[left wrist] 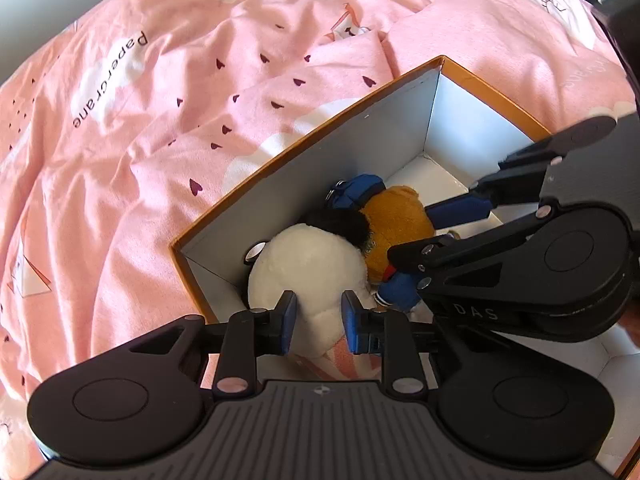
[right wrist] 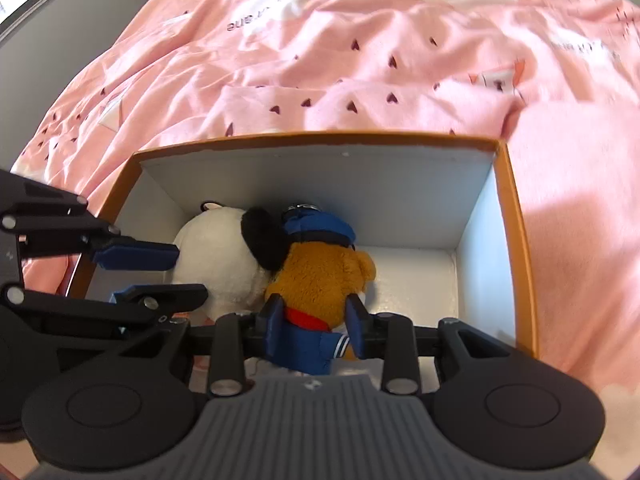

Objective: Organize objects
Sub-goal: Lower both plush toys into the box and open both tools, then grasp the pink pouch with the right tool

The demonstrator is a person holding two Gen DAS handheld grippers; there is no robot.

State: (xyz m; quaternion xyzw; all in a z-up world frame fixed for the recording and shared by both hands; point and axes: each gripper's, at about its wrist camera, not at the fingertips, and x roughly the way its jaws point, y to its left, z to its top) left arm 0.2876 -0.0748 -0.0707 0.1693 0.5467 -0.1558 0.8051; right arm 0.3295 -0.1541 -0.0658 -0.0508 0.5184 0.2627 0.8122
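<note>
My left tool (left wrist: 317, 316) pinches the white plush toy (left wrist: 308, 268), its blue pads pressed into the fur on either side of the round body. My right tool (right wrist: 314, 322) is clamped on the brown bear (right wrist: 320, 276), the pads squeezing it about the red collar and blue jacket. In the right wrist view the left tool (right wrist: 188, 274) comes in from nine o'clock with the white plush toy (right wrist: 224, 256) between its fingers. Both toys sit side by side and touching inside the open box (right wrist: 320, 184), which has an orange outside and white inner walls; the bear wears a blue cap (right wrist: 320, 224), and the white toy's black ear (right wrist: 264, 236) lies against it. Toward three o'clock of the bear, the box floor is bare. The box rests on a bed under a rumpled pink duvet (right wrist: 360, 60) printed with small dark hearts, which spreads away toward twelve o'clock.
</note>
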